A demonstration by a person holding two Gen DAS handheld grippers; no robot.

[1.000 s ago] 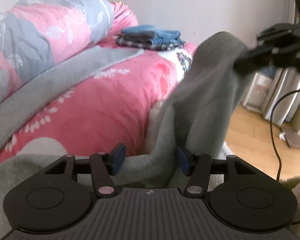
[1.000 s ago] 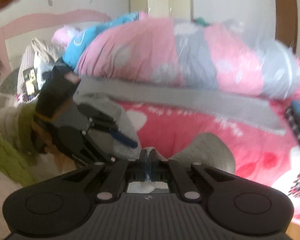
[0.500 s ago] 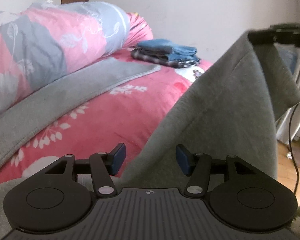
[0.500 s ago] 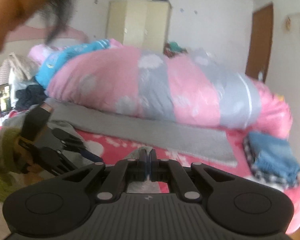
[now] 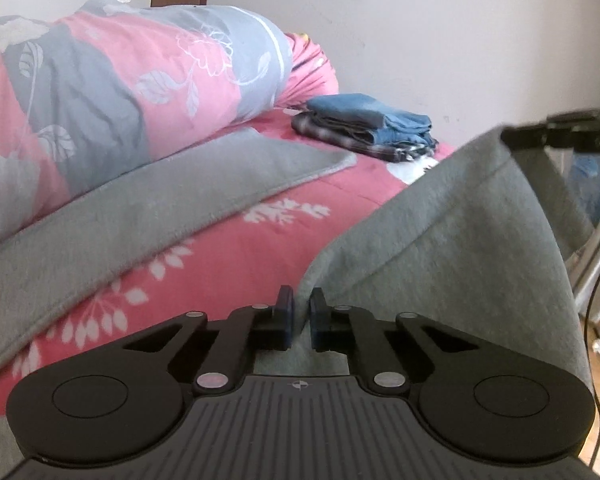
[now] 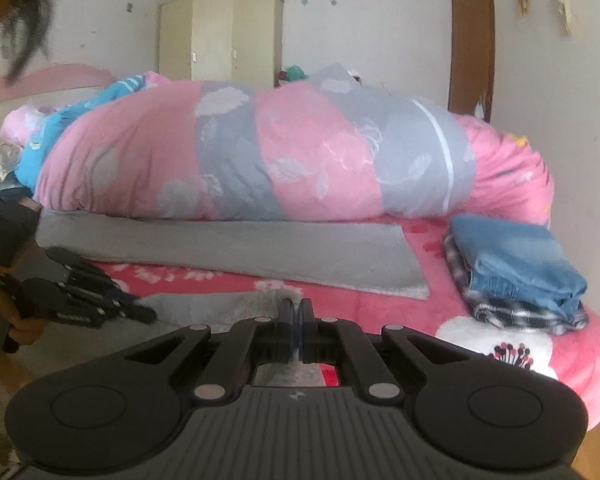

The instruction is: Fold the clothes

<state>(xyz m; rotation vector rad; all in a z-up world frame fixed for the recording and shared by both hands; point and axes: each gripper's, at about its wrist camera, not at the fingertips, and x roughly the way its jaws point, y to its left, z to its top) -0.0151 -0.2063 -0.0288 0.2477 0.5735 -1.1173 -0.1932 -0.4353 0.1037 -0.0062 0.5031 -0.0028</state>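
left gripper (image 5: 301, 316): just closed, pinches grey garment (image 5: 460, 248) edge
right gripper (image 6: 295, 322): clamped on garment, cloth mostly hidden behind jaws
garment lower part: cut off

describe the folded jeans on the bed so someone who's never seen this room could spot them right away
Find the long rolled pink and grey quilt along the back of the bed. Just off its right end, near the wall, sits a small stack of clothes. The folded jeans are its blue denim top layer, resting on a dark checked garment.
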